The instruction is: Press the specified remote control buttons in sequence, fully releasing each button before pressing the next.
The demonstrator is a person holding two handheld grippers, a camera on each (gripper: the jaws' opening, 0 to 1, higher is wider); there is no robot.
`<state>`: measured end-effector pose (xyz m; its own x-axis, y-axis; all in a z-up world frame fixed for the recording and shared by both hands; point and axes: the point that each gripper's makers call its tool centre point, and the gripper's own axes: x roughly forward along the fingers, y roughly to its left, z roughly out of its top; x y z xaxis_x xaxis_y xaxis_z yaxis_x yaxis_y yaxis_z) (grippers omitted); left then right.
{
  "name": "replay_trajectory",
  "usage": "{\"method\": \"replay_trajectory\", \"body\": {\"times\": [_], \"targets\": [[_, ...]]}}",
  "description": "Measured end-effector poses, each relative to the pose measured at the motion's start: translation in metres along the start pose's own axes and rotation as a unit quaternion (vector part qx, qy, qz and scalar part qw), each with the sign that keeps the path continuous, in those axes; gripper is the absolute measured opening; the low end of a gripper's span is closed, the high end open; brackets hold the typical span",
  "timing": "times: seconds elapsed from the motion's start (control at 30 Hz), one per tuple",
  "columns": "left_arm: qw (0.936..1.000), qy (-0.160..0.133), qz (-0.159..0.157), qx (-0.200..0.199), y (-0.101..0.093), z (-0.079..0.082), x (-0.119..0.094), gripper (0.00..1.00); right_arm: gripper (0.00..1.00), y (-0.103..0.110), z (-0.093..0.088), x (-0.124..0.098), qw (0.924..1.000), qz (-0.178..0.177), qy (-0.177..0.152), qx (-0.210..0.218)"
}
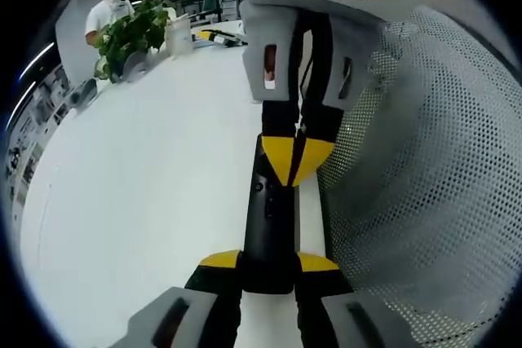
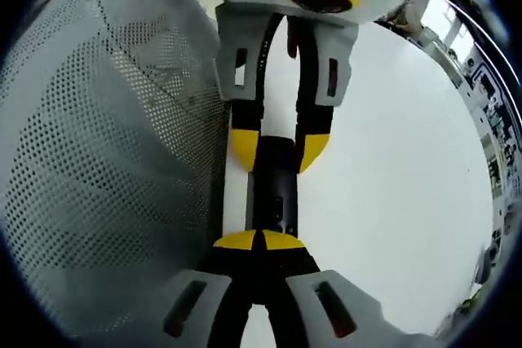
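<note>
Black remote [image 1: 269, 226] lying flat on the white worktop [image 1: 147, 201], just beside a white mesh basket [image 1: 424, 177] and running along its wall. Left tool [image 1: 267, 262] clamped on the near end of the remote, yellow tips either side of it, jaws parted only as wide as the remote's body. Right tool [image 2: 258, 240] closed down, its yellow tips meeting and pressed onto the top face of the remote [image 2: 273, 193] (small buttons just visible on that face in both views). Seen from the left gripper view, right tool [image 1: 295, 160] coming in from the far side, tips together on the remote. Seen from the right gripper view, left tool [image 2: 273, 148] gripping the remote's far end. Toward the far edge of the worktop, a leafy green plant [image 1: 130, 34], a clear container [image 1: 178, 36] and a person [image 1: 110, 10] in white behind them.
</note>
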<state>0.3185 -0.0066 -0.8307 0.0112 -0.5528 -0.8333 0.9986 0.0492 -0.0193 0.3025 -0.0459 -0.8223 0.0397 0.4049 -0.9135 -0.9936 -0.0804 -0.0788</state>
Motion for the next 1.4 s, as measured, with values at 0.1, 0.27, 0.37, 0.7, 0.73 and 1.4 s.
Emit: {"method": "replay_trajectory", "body": {"times": [0.1, 0.27, 0.37, 0.7, 0.73, 1.4], "targets": [[1.0000, -0.001, -0.002, 0.002, 0.000, 0.000, 0.000, 0.24, 0.00, 0.000, 0.000, 0.001, 0.9999, -0.006, 0.004, -0.012], [1.0000, 0.001, -0.002, 0.002, 0.000, 0.000, 0.000, 0.24, 0.00, -0.001, 0.001, 0.002, 0.9973, -0.025, 0.018, -0.066], [1.0000, 0.003, -0.004, 0.006, 0.000, 0.000, 0.000, 0.24, 0.00, 0.000, 0.003, 0.004, 0.9953, -0.030, 0.024, -0.088], [1.0000, -0.001, -0.003, 0.003, 0.000, 0.000, 0.000, 0.24, 0.00, -0.001, 0.004, 0.004, 0.9947, -0.033, 0.014, -0.097], [1.0000, -0.001, -0.003, 0.003, 0.000, 0.000, 0.000, 0.24, 0.00, -0.001, 0.004, 0.004, 0.9966, -0.027, 0.008, -0.078], [0.9999, -0.008, -0.004, -0.005, 0.000, 0.001, 0.000, 0.24, 0.00, -0.019, 0.002, 0.002, 0.9966, 0.036, -0.012, 0.073]]}}
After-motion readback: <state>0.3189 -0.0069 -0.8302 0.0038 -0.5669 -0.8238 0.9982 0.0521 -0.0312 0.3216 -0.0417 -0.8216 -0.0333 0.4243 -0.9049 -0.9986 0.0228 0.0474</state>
